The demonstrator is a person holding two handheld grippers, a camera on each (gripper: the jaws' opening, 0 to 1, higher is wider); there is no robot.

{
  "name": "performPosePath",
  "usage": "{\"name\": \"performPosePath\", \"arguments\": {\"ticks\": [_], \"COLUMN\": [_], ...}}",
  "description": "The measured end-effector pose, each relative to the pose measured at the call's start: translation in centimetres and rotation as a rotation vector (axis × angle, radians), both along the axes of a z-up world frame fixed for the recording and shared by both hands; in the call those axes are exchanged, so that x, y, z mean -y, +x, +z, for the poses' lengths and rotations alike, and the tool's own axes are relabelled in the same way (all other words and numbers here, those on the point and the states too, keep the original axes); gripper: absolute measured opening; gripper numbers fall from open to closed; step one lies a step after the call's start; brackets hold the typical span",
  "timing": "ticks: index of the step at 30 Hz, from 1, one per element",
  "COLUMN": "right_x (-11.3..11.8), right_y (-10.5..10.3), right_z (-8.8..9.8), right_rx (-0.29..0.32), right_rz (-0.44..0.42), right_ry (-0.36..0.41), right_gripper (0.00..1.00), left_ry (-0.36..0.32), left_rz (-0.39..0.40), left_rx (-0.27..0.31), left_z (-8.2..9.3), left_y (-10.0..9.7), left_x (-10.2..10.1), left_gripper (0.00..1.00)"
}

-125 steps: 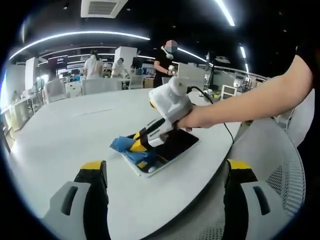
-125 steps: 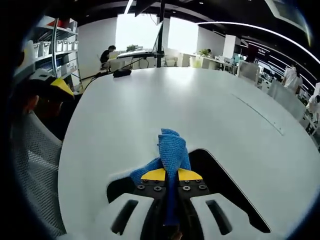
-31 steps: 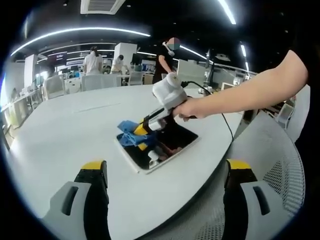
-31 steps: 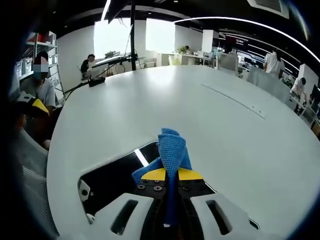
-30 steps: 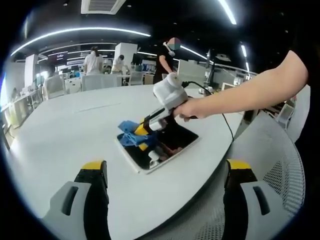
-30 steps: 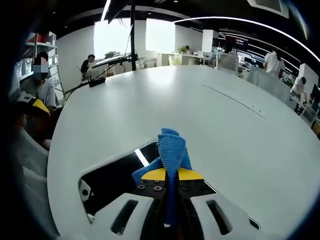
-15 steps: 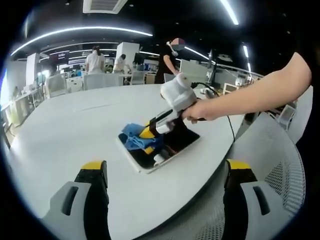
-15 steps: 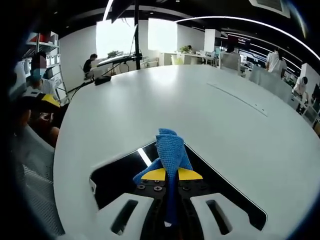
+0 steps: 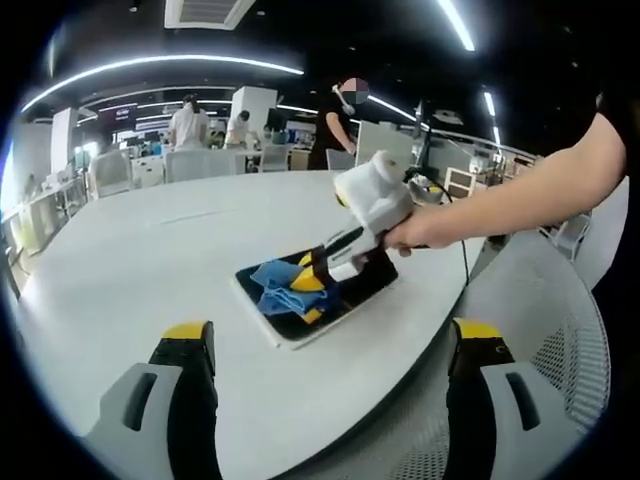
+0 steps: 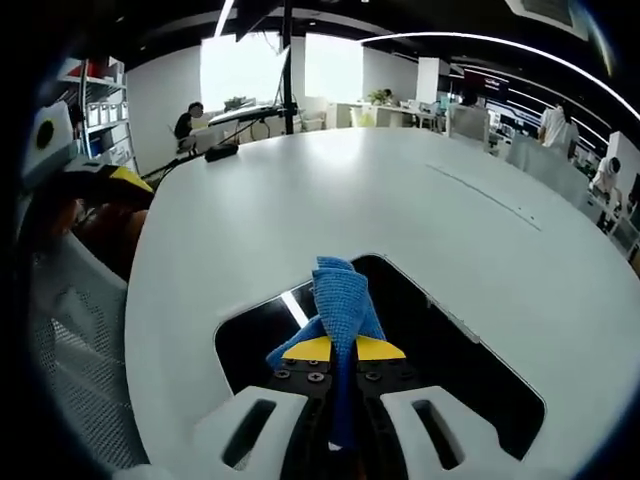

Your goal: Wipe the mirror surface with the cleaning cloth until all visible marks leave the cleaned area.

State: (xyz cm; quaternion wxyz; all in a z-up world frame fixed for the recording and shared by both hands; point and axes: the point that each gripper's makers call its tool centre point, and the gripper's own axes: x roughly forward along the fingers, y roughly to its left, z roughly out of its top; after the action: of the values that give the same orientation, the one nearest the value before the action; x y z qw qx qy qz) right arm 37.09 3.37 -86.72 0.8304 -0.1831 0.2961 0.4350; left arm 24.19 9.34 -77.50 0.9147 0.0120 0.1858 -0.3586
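- The right gripper (image 10: 343,350) has its yellow-tipped jaws clamped together on a blue cleaning cloth (image 10: 341,293), which sticks out past the tips in a folded bunch.
- In the right gripper view, the cloth lies over the dark glass of a flat rectangular mirror (image 10: 440,345) with a pale frame.
- The mirror rests flat on a large white round table (image 10: 330,190), near the table's edge.
- In the left gripper view, the right gripper (image 9: 318,279) comes in from the right, held by a person's hand (image 9: 420,232), and presses the blue cloth (image 9: 282,290) onto the mirror (image 9: 305,320).
- The left gripper (image 9: 332,345) is spread wide apart and holds nothing; it hovers over the table's near rim, well short of the mirror.
- A white mesh chair back (image 9: 560,340) sits beside the table at the right of the left gripper view.
- Further off are desks, chairs and several standing people (image 9: 186,122) under long ceiling lights.
- A dark cable (image 9: 463,262) trails across the table behind the hand.
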Motion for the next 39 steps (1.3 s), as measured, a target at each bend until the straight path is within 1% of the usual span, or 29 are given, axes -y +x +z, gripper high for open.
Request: {"name": "performPosePath", "arguments": {"ticks": [15, 25, 33, 39], "right_x": [0.2, 0.2, 0.1, 0.2], "right_y": [-2.1, -4.5, -5.9, -6.5], "right_z": [-0.1, 0.0, 0.0, 0.0], "right_rx": [-0.007, -0.012, 0.006, 0.001], "right_rz": [0.027, 0.059, 0.095, 0.092], "right_ry": [-0.021, -0.027, -0.058, -0.046], "right_gripper": [0.00, 0.00, 0.00, 0.00], "left_ry": [0.002, 0.000, 0.003, -0.001], "left_rz": [-0.006, -0.003, -0.017, -0.015], "left_rx": [0.003, 0.011, 0.004, 0.004], "left_z": [-0.1, 0.0, -0.1, 0.0], "left_y": [0.0, 0.0, -0.2, -0.2], "left_x": [-0.1, -0.1, 0.0, 0.1], "left_gripper": [0.96, 0.95, 0.96, 0.96]}}
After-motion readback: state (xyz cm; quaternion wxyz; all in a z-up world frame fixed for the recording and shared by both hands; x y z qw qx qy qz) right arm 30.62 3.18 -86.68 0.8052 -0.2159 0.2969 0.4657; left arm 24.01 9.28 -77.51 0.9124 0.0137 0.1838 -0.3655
